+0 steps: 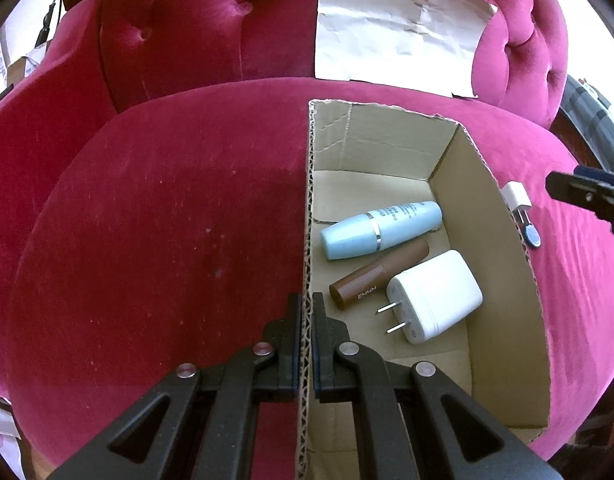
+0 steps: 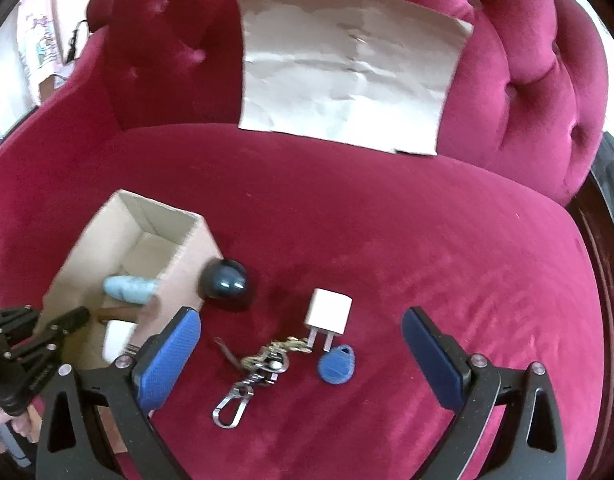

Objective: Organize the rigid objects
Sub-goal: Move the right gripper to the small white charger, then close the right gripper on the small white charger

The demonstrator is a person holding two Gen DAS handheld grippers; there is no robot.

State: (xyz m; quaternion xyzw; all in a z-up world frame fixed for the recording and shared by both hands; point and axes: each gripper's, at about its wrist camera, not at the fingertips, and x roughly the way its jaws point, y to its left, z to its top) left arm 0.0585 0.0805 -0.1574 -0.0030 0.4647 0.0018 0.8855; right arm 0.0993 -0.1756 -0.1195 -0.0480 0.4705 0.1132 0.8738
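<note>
Inside cardboard box (image 1: 459, 184): blue bottle (image 1: 381, 230), brown tube (image 1: 377, 276), white charger (image 1: 435, 296); left tongs (image 1: 306, 312) pinching its wall, right tongs (image 2: 299, 344) spread.

Both wrist cameras look steeply down, close, sharing the cardboard box (image 1: 447, 160) (image 2: 119, 232)

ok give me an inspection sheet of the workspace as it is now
surface: red velvet sofa seat.
job's things: cardboard box holds a light blue bottle, a brown tube and a white plug adapter. Outside the box lie a small white charger, keys with a blue tag and a dark ball.
clutter: creased paper sheet against the backrest.
grippers: left tool shut on the box wall; right tool open above the keys.
cables: nothing seen.
surroundings: too blurred to tell.
</note>
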